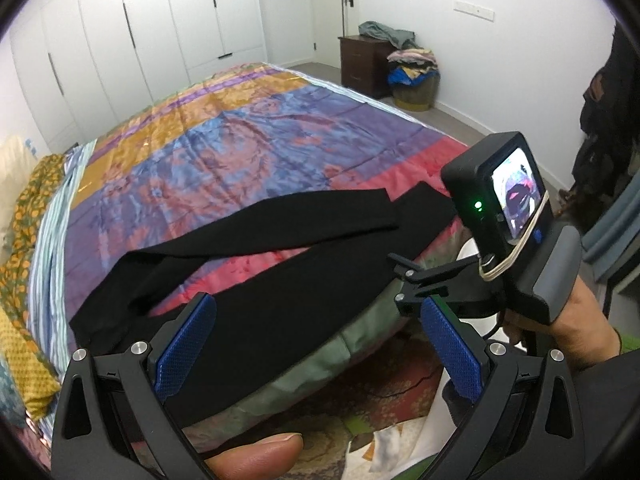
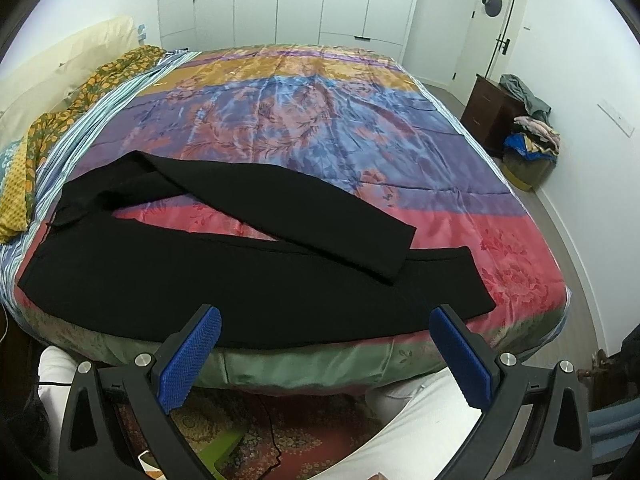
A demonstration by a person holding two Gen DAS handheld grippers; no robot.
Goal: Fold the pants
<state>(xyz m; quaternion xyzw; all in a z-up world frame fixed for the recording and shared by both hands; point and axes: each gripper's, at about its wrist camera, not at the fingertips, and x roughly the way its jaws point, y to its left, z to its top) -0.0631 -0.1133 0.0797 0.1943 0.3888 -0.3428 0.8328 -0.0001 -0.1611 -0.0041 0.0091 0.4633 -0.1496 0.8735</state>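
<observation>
Black pants (image 2: 240,284) lie spread on the bed. The waist is at the left, and the two legs run to the right in a narrow V. The far leg's hem (image 2: 394,248) rests across the near leg, which follows the bed's front edge. My right gripper (image 2: 326,356) hovers open just off that edge, with nothing between its blue pads (image 2: 192,356). My left gripper (image 1: 320,344) is open over the near part of the pants (image 1: 280,292) and holds nothing. The right gripper's camera housing (image 1: 500,200) shows at the right of the left wrist view, held by a hand (image 1: 568,328).
The multicoloured satin quilt (image 2: 320,120) covers the bed. Patterned pillows (image 2: 48,132) lie at its left end. A dark nightstand (image 2: 488,108) and a basket of clothes (image 2: 528,152) stand by the right wall. White wardrobes (image 2: 280,0) stand behind, and white-trousered legs (image 2: 420,420) are below.
</observation>
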